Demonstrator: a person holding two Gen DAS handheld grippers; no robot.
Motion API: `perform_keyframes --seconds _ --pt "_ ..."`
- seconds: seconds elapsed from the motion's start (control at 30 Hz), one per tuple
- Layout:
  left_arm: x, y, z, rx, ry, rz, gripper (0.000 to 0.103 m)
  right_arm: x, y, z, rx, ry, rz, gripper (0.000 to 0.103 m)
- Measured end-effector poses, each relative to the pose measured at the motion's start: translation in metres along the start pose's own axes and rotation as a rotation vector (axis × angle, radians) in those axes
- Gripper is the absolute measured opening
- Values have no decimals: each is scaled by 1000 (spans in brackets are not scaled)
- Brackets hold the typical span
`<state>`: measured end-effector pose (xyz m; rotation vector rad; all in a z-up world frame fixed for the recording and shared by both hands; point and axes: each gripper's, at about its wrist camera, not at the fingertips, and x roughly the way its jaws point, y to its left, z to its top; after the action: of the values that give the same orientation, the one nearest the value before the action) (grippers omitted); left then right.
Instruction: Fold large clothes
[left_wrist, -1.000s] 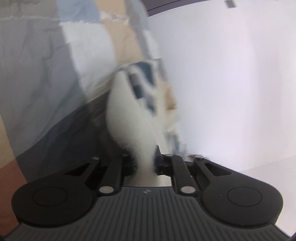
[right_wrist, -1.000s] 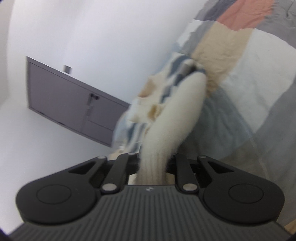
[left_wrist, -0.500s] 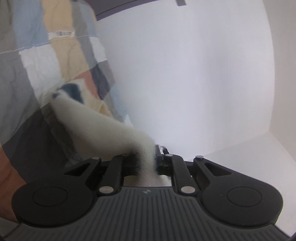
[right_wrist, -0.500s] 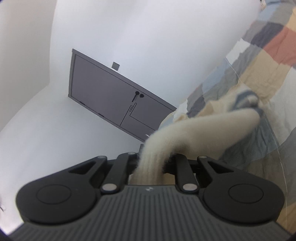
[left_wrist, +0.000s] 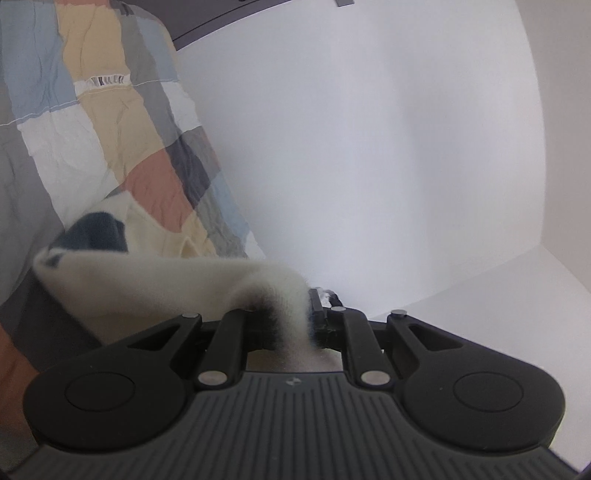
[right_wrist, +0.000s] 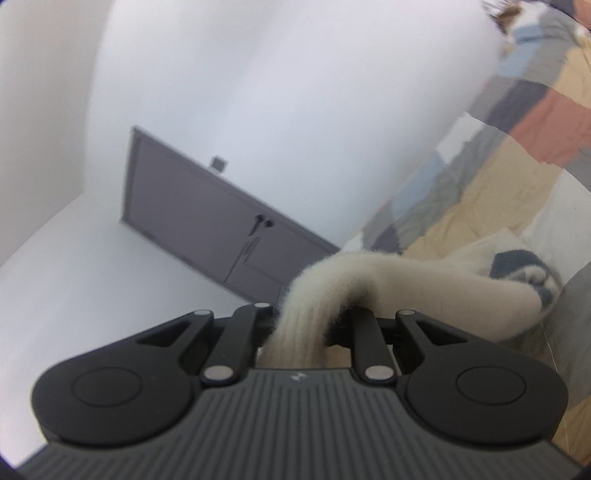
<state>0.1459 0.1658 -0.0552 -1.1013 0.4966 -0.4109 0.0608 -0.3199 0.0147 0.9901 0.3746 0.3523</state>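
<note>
Left wrist view: the left claw (left_wrist: 295, 321) is nipped tight on a fuzzy cream knit garment with dark blue patches (left_wrist: 147, 273), which runs away leftward from the claw and sags toward the patchwork quilt of grey, tan, rust and blue squares (left_wrist: 110, 147) on the bed. Open white wall to the right, plenty of room.

Right wrist view: the right claw (right_wrist: 306, 325) pinches the same garment (right_wrist: 424, 280), trailing rightward. The long axis looks strung between both claws, neither nearer. Grey door (right_wrist: 221, 229) stands well clear.

A bed (left_wrist: 92, 147) under a patchwork quilt (right_wrist: 517, 192); a cream garment (left_wrist: 155, 236) rests partly on it.
</note>
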Motion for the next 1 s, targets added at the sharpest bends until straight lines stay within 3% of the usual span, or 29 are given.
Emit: perform_keyframes --seconds 0.13,0.33,0.47,0.53,0.7,1.0 --pt "60 29 23 -27 -45 72 15 51 -33 18 75 -14 -68 18" --pt "145 69 66 -49 -67 107 15 122 -65 45 76 -64 -151 18" --pt "188 95 81 40 -52 131 15 174 -108 54 49 -47 -159 18" --pt "208 117 87 32 -40 123 15 194 -136 54 46 -21 -172 18" --pt "254 168 101 17 -56 126 15 241 -194 58 69 40 -207 18" --pt "295 211 109 48 -26 180 16 292 -238 55 66 78 -212 18"
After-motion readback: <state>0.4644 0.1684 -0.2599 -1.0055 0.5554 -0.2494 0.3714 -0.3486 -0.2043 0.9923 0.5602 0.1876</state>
